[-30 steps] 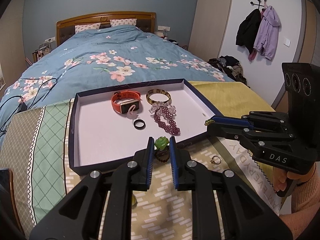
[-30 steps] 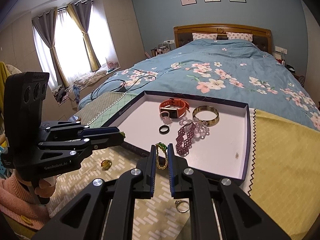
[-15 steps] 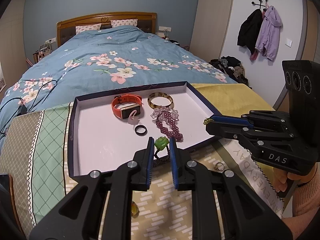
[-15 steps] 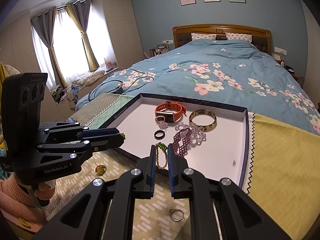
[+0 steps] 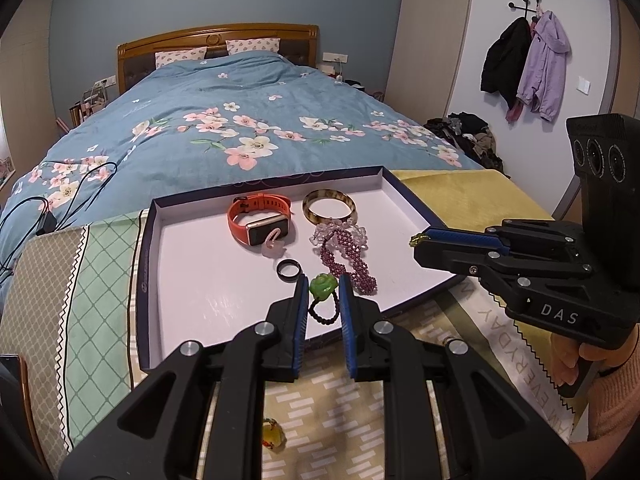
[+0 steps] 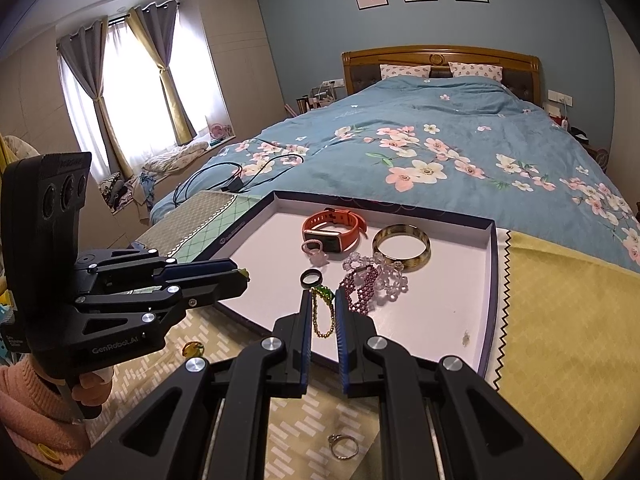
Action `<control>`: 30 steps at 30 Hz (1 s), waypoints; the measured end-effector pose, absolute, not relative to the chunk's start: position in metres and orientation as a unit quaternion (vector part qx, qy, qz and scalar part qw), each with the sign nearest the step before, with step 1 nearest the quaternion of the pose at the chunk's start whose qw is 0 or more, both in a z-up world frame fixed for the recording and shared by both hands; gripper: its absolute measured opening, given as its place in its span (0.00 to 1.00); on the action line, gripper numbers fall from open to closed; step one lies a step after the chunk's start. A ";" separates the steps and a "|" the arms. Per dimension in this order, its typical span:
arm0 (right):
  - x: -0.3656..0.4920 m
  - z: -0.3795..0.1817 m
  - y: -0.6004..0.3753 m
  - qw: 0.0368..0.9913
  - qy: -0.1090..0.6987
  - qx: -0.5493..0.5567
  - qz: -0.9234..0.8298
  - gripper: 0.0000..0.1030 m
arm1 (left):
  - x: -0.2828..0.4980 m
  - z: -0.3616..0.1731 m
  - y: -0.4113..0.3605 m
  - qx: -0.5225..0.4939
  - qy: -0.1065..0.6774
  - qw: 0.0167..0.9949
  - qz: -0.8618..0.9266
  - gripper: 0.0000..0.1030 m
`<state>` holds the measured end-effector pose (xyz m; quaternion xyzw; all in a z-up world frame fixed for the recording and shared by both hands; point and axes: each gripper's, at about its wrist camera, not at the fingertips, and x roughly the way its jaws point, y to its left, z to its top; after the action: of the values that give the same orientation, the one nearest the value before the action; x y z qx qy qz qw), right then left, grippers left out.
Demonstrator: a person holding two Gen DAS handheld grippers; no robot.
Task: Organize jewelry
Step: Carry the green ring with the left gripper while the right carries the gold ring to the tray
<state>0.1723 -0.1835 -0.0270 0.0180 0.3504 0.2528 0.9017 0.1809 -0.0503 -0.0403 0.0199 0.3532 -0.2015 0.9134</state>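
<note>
A dark-rimmed tray (image 5: 144, 264) with a white floor lies on the bed's foot. In it are an orange watch (image 5: 260, 220), a tortoiseshell bangle (image 5: 328, 206), a purple beaded bracelet (image 5: 348, 256), a black ring (image 5: 289, 270) and a pink ring (image 5: 274, 245). My left gripper (image 5: 322, 282) is shut on a dark-bead bracelet with a green flower stone (image 5: 320, 312), hanging over the tray's near edge. My right gripper (image 6: 322, 296) is shut on a gold chain with a green charm (image 6: 322, 318), also above the tray's (image 6: 492, 292) near part. The two grippers are side by side.
An amber ring (image 6: 191, 348) and a silver ring (image 6: 343, 446) lie on the patterned cloth in front of the tray. The blue floral duvet (image 5: 240, 128) stretches beyond it, with black cables (image 5: 60, 192) at left. Hands in pink sleeves (image 6: 36, 412) hold both tools.
Both grippers have edged forward. The green-stone bracelet and the gold chain, earlier over the cloth at the tray's rim, now hang over the tray's white floor.
</note>
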 end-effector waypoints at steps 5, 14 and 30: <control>0.176 -0.029 -0.183 0.901 0.354 0.016 0.252 0.09 | 0.188 -0.042 -0.052 0.022 0.353 0.914 -0.200 0.15; 0.185 -0.036 -0.179 0.897 0.362 0.013 0.251 0.09 | 0.198 -0.047 -0.054 0.022 0.359 0.913 -0.194 0.15; 0.198 -0.047 -0.177 0.891 0.381 0.014 0.248 0.09 | 0.208 -0.056 -0.057 0.022 0.369 0.911 -0.184 0.15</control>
<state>0.1978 -0.1770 -0.0469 0.0140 0.3808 0.2478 0.8907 0.2079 -0.0571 -0.0556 0.0220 0.3690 -0.1839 0.9108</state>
